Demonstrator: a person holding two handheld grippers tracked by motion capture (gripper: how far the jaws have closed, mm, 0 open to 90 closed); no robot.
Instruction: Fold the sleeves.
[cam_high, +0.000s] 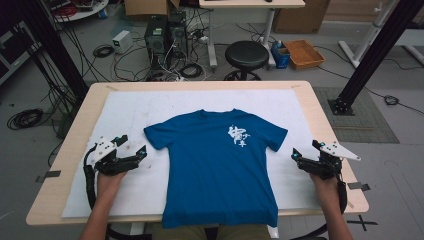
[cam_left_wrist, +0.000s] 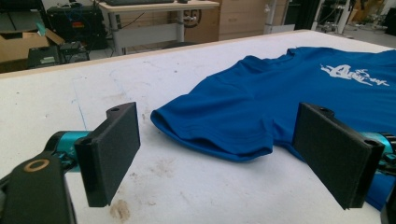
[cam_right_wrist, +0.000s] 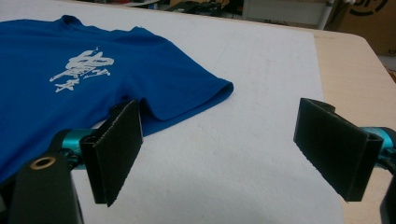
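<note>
1. The surface (cam_high: 60, 165) is a pale wooden top, most of it under a white sheet (cam_high: 125, 115) with brownish stains near its left side.
2. A blue shirt (cam_high: 215, 165) lies flat, front up, at the middle of the sheet. Its collar points away from the person, its hem hangs over the near edge, and a white print (cam_high: 237, 135) sits on the chest.
3. The left gripper (cam_high: 131, 149) rests on the sheet just beside the shirt's left sleeve (cam_left_wrist: 219, 135). Its fingers (cam_left_wrist: 112, 151) are spread wide with nothing between them; in the left gripper view the sleeve edge lies ahead in the gap.
4. The right gripper (cam_high: 306, 151) sits near the sheet's right edge, apart from the right sleeve (cam_right_wrist: 196, 95). Its fingers (cam_right_wrist: 334, 144) are also wide and empty.
5. A black stool (cam_high: 246, 55) stands on the floor beyond the surface.
</note>
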